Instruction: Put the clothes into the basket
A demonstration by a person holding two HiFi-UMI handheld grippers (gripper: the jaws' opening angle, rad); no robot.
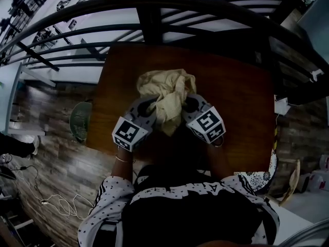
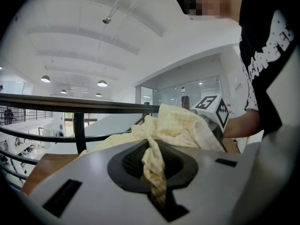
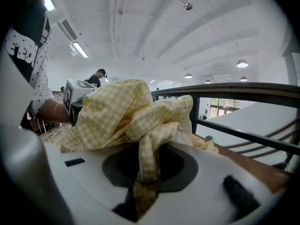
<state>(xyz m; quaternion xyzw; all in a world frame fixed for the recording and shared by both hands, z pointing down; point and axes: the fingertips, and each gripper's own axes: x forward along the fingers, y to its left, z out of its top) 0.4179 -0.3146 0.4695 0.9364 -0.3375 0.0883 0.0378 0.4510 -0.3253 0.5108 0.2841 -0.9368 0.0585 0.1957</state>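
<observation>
Cloth [image 1: 165, 90], yellow checked, is being held bunched between both claws, over the counter [image 1: 236, 102]. The hands are being held side by side, the claws pointing forward and slightly down. A cloth fold is being pinched in the left claw [image 1: 152, 106], jaws narrow. Another fold is being pinched in the right claw [image 1: 186, 105], also narrow.

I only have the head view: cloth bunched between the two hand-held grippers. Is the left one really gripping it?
Observer: Yes. The left gripper view shows the left hand-held gripper shut on a twisted strand of the cloth.
Operator: And the right?
Observer: In its own view, the right hand-held gripper pinches a strand too.
Operator: Is the cloth plain?
Observer: No. The right gripper view shows a fine yellow check.
</observation>
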